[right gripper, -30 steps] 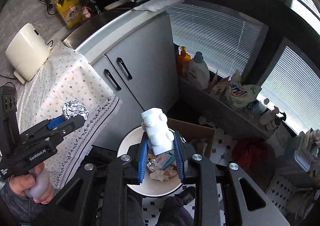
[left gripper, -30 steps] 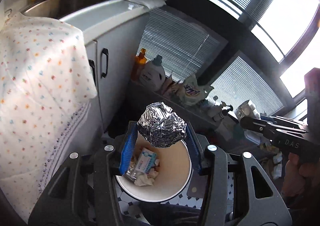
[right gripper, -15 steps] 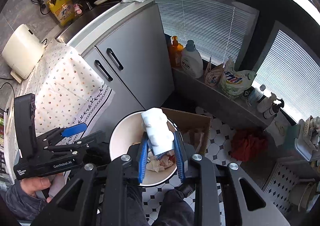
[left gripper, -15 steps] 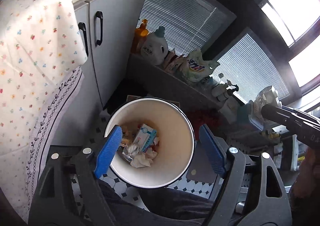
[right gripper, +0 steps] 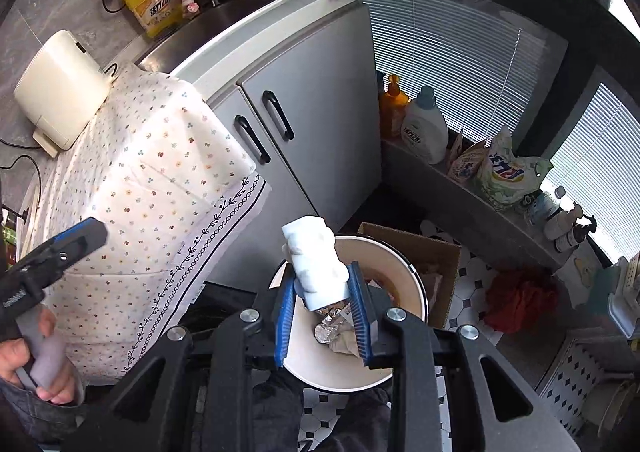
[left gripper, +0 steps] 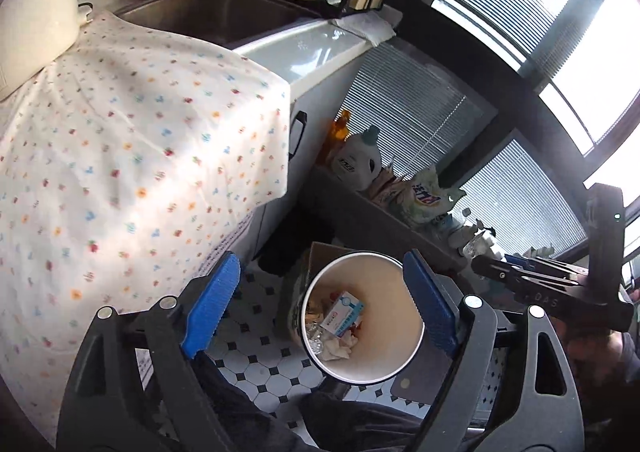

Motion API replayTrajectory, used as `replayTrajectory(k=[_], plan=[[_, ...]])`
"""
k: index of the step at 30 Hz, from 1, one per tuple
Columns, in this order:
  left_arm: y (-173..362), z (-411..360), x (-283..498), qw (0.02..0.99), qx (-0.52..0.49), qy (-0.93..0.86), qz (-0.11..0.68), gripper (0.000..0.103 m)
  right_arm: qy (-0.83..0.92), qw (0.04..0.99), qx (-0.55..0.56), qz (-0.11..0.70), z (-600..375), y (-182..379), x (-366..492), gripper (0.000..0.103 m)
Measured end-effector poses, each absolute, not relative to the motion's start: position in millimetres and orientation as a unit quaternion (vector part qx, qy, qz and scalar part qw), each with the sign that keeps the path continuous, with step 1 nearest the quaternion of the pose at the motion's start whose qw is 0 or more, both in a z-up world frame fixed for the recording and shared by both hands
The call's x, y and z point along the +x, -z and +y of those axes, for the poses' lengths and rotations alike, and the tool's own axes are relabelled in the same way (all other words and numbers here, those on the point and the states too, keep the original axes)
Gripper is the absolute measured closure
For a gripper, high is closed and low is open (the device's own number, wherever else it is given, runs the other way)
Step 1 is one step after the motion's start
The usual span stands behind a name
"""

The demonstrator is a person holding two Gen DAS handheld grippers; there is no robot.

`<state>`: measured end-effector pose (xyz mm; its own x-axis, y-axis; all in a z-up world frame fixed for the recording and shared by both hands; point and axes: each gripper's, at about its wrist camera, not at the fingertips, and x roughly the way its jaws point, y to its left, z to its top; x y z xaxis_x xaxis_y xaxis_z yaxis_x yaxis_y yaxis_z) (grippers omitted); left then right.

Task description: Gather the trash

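A white round trash bin (left gripper: 400, 336) stands on the tiled floor and holds crumpled foil (right gripper: 330, 326), tissue and a small blue-and-white packet (left gripper: 344, 314). My left gripper (left gripper: 320, 308) is open and empty, high above the bin near the table's corner. My right gripper (right gripper: 324, 312) is shut on a white foam piece (right gripper: 316, 264) and holds it above the bin (right gripper: 408, 292). The left gripper also shows at the left edge of the right wrist view (right gripper: 60, 248).
A table with a dotted white cloth (left gripper: 120, 155) stands left of the bin, beside grey cabinets (right gripper: 320, 123). A cardboard box (right gripper: 424, 252) sits behind the bin. Detergent bottles (right gripper: 424, 127) and bags line a low shelf under the window. A red cloth (right gripper: 520, 300) lies on the floor.
My left gripper opened and the foil ball dropped into the bin; it then rose and drew back toward the table. My right gripper still holds the foam piece over the bin.
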<state>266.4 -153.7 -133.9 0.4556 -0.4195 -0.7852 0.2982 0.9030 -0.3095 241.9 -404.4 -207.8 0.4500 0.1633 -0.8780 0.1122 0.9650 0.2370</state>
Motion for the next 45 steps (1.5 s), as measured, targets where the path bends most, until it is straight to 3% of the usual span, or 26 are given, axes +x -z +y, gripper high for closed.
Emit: replayTrajectory(k=[1,2,4,7,11,19,26,45], plan=[[130,-145,268,0.852,-0.062,0.211,0.474,0.02,-0.013,0.841,0.133,0.524,-401,210,245,0.071],[127,-137,269,0.854,-0.061,0.211,0.472,0.02,-0.01,0.842,0.135,0.523,-399,211,248,0.055],[123,-123,274,0.856,-0.061,0.212,0.467,0.02,0.01,0.845,0.14,0.516,-396,211,253,0.043],[120,-99,281,0.859,-0.069,0.214,0.46,0.02,0.022,0.845,0.143,0.516,-384,209,259,0.044],[119,-76,292,0.864,-0.07,0.214,0.45,0.019,0.047,0.844,0.144,0.515,-365,204,266,0.035],[125,-54,310,0.846,-0.056,0.264,0.46,0.017,0.098,0.835,0.156,0.518,-329,188,266,0.028],[104,-48,298,0.855,-0.072,0.269,0.438,0.006,0.081,0.838,0.17,0.512,-315,160,244,0.008],[7,-68,137,0.924,-0.093,0.151,0.337,0.006,-0.022,0.904,0.116,0.41,-342,66,131,0.008]])
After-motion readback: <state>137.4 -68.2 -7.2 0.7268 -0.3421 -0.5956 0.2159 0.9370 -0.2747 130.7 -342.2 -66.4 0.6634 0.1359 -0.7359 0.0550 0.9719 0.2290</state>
